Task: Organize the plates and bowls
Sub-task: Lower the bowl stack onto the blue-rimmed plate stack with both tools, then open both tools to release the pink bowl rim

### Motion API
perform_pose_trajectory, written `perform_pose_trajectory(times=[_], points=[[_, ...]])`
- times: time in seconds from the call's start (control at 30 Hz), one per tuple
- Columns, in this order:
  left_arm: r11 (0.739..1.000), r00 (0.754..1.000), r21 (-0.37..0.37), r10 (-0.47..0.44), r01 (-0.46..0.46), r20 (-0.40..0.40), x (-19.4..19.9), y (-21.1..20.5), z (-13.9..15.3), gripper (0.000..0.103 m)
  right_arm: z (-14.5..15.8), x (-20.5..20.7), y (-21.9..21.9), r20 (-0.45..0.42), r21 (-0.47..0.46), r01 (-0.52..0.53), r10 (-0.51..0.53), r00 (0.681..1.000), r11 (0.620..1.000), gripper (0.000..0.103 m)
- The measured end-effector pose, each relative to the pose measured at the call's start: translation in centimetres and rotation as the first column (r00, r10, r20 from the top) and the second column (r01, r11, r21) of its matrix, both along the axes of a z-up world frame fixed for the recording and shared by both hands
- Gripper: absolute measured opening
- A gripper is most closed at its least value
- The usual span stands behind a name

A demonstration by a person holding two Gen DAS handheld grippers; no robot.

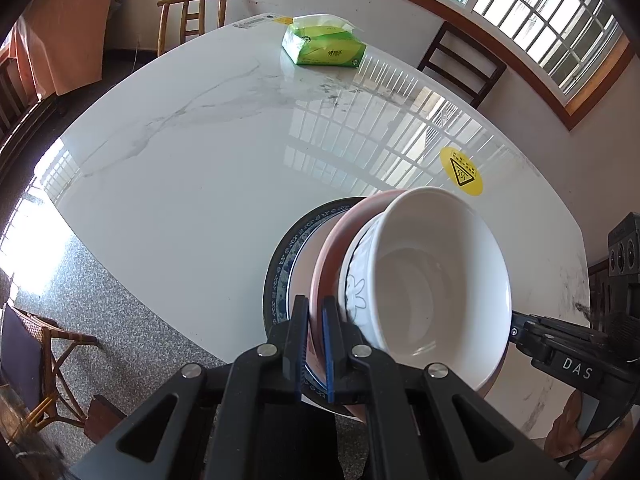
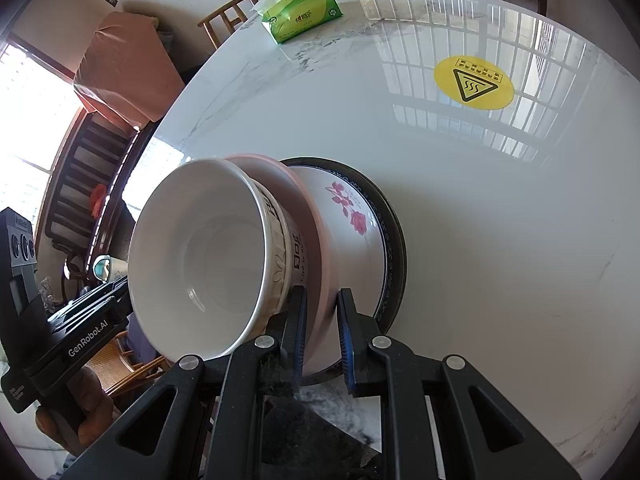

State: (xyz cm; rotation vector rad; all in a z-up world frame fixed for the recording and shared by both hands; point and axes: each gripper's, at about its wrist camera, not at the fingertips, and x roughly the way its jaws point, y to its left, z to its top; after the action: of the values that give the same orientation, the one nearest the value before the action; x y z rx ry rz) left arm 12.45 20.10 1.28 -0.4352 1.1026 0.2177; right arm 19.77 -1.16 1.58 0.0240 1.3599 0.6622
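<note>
A stack stands at the near edge of the marble table. From the bottom it is a black plate, a white plate with a blue rim and a pink rose, a pink plate and a white bowl. My left gripper is shut on the pink plate's rim on the stack's left side. On the opposite side, my right gripper is shut on the same pink plate, one finger beside the bowl. The bowl hides each gripper's fingertips from the other view.
A green tissue pack lies at the far end of the table, with a round yellow warning sticker nearer on the right. Wooden chairs stand beyond the far edge and a rattan chair on the floor to the left.
</note>
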Motion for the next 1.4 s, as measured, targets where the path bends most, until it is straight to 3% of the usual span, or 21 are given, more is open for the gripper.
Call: perform_pose_trajectory(times=[0.53,0.87,1.0,1.2,1.33,1.4], points=[[0.999,0.999,0.043,-0.024,0.021,0.048,-0.1,-0.5,-0.1,0.007,-0.1,0.1,-0.3,0.027,0.007,0.012,-0.012,1.000,1.000,0.016],[0.995,0.994,0.101,-0.014,0.003,0.105,-1.2,-0.7,-0.2,0.019,-0.1,-0.3,-0.6,0.086,0.043,0.037,-0.040,0.995,0.998,0.017],[0.992,0.992,0.130,-0.013,-0.004,0.125,-1.7,-0.8,-0.2,0.023,-0.2,-0.2,-0.9,0.108,0.058,0.058,-0.064,0.992,0.997,0.023],[0.968,0.986,0.252,-0.024,-0.018,0.165,-2.6,-1.9,-0.2,0.026,-0.1,-0.5,-1.7,0.149,0.108,0.082,-0.098,0.984,0.991,0.030],[0.952,0.969,0.303,-0.043,-0.033,0.242,-2.9,-2.0,-0.1,0.026,0.4,-1.1,-2.5,0.211,0.150,0.104,-0.135,0.968,0.983,0.036],[0.959,0.952,0.282,-0.055,-0.033,0.301,-3.4,-1.6,0.3,0.026,0.5,-1.4,-2.6,0.226,0.169,0.112,-0.149,0.963,0.979,0.039]])
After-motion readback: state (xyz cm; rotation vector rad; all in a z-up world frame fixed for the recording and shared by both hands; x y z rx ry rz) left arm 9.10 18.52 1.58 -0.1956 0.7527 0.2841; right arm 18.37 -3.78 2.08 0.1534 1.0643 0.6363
